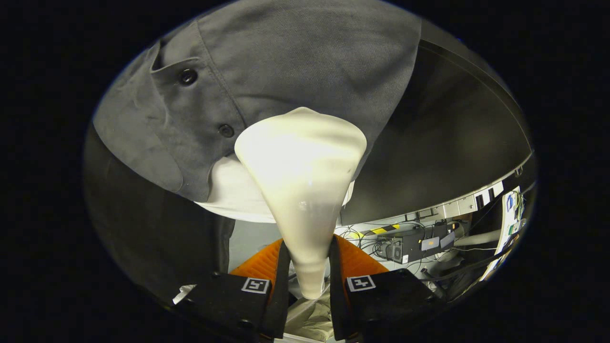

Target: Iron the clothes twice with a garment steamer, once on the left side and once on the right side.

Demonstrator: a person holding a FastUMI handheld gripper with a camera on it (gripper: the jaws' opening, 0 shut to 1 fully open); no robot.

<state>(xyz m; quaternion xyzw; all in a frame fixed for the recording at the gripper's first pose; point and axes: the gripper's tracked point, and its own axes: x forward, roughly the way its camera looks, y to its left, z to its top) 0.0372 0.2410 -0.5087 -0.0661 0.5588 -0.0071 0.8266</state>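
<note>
Gripper view shows the gripper (307,271) clamping the garment steamer (302,176) by its neck so its head meets the grey shirt (286,62).

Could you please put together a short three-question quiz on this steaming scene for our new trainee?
1. True or false: the hand-held gripper is shut on the cream garment steamer.
2. Multiple choice: the steamer's wide head lies against A) a grey buttoned shirt, B) a red towel, C) a blue curtain.
3. Fill in: the garment showing below the grey shirt's hem is coloured ____.

Key:
1. True; both fingers press the steamer's narrow neck.
2. A, the grey shirt, just beside its lower button.
3. White; a white undershirt hangs beneath.
</note>
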